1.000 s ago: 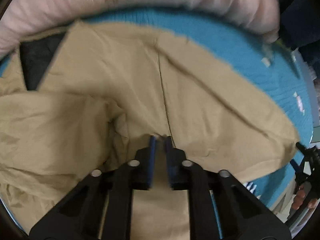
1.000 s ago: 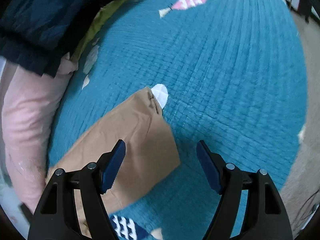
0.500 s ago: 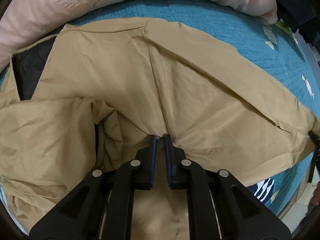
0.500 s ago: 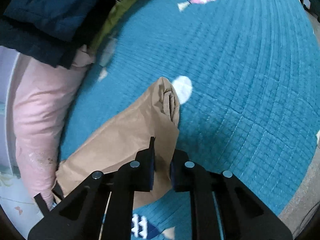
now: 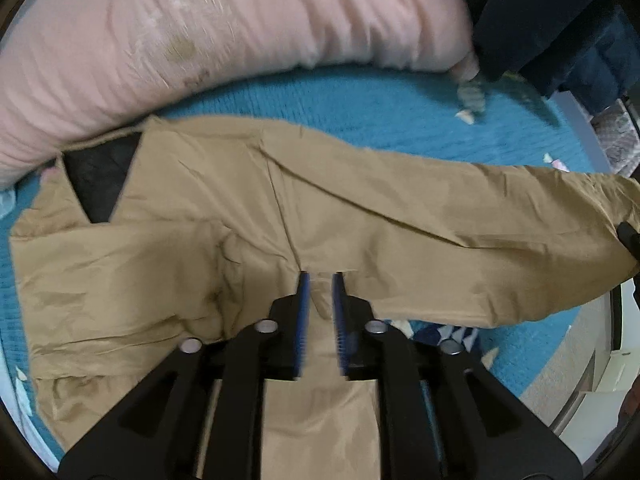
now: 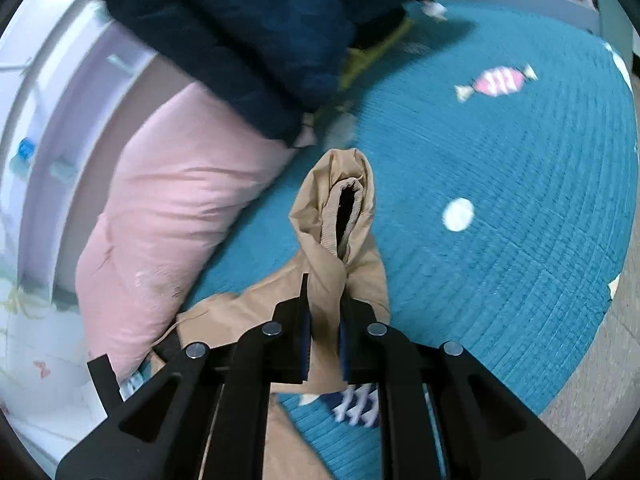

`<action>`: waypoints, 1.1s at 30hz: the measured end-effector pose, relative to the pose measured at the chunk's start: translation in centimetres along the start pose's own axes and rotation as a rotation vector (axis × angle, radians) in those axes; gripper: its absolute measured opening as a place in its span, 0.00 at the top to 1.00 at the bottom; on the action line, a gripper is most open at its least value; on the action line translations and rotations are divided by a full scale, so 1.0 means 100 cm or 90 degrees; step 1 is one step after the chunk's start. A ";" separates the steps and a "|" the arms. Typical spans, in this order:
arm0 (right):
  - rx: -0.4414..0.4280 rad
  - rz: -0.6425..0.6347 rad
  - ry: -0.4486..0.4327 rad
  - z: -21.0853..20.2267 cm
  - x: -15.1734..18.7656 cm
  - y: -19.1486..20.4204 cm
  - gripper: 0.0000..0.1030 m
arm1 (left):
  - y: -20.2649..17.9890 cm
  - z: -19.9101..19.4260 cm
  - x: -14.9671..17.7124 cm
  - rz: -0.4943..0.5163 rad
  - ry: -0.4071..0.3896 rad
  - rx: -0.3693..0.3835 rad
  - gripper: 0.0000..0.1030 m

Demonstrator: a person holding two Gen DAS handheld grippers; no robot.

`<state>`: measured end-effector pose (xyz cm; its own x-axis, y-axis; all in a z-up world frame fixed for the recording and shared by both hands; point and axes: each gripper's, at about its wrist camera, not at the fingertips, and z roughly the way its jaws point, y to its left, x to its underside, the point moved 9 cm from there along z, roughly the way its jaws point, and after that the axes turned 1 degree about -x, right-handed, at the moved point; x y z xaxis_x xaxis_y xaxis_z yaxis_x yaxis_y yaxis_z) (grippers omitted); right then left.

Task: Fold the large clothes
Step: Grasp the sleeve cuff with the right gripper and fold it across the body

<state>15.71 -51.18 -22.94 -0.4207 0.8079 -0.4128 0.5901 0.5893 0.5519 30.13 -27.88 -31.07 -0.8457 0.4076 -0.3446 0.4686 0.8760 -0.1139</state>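
A tan jacket (image 5: 360, 200) with a black lining lies spread on a teal quilt (image 5: 380, 108). My left gripper (image 5: 320, 280) is shut on a fold of the jacket's body near its lower edge. One sleeve stretches to the right in the left wrist view. My right gripper (image 6: 323, 284) is shut on that sleeve (image 6: 340, 248) just behind its ribbed cuff (image 6: 346, 208), which stands lifted off the quilt (image 6: 500, 220) with its opening showing.
A long pink pillow (image 5: 200, 40) lies along the far side of the quilt, also in the right wrist view (image 6: 168, 208). Dark blue clothes (image 6: 248, 28) are piled beyond it. The quilt's edge and grey floor (image 6: 600, 380) are at the right.
My right gripper closed on the sleeve end and lifted it off the quilt. The sleeve has been drawn out straighter to the right. My left gripper has kept its hold.
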 end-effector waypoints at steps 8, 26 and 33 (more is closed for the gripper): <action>-0.051 -0.071 -0.009 -0.031 0.026 0.089 0.91 | 0.022 -0.072 0.005 -0.022 -0.063 -0.001 0.59; -0.128 -0.294 0.100 0.009 0.171 0.308 0.91 | 0.229 -0.186 0.071 -0.165 -0.141 -0.086 0.47; -0.118 -0.353 0.170 0.068 0.247 0.365 0.91 | 0.299 -0.203 0.105 -0.207 -0.156 -0.097 0.47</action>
<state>31.56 -9.81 -17.87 -0.8007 0.3432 -0.4910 0.1162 0.8930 0.4348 30.06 7.86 -19.21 -0.8491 0.0473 -0.5261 0.1297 0.9842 -0.1209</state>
